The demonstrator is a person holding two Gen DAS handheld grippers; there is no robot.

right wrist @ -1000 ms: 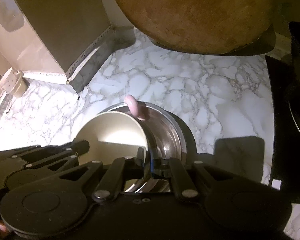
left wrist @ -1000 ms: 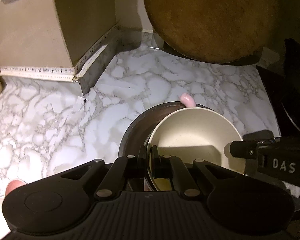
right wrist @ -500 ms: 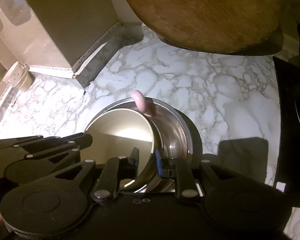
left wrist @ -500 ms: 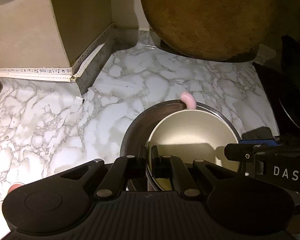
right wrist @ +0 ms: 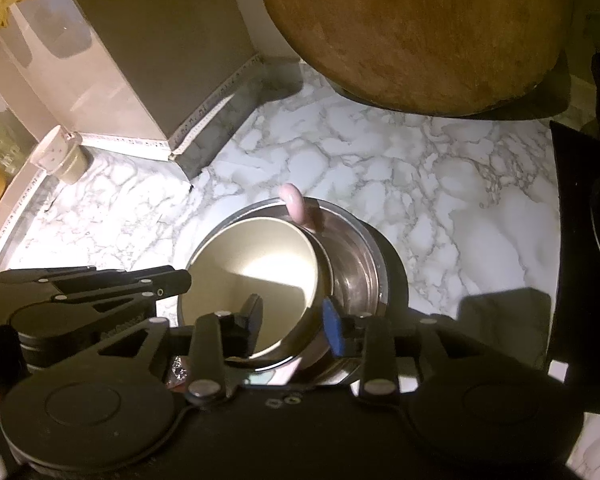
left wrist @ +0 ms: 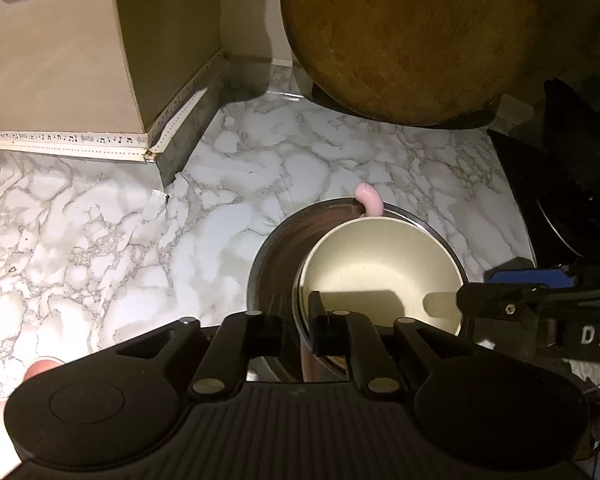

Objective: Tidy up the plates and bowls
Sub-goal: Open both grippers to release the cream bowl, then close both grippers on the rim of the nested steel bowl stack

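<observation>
Left hand-held gripper (left wrist: pixel 300 316) is pinching the cream bowl (left wrist: pixel 380 268) rim, nested in the steel bowl (left wrist: pixel 276 256). Right hand-held gripper (right wrist: pixel 292 320) is sitting spread wide, straddling both rims.

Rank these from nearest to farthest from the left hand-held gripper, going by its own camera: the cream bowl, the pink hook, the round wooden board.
1. Cream bowl: its near rim sits between the left hand-held gripper fingers.
2. Pink hook: on the steel bowl's far rim.
3. Round wooden board: leaning at the back of the marble counter.
</observation>
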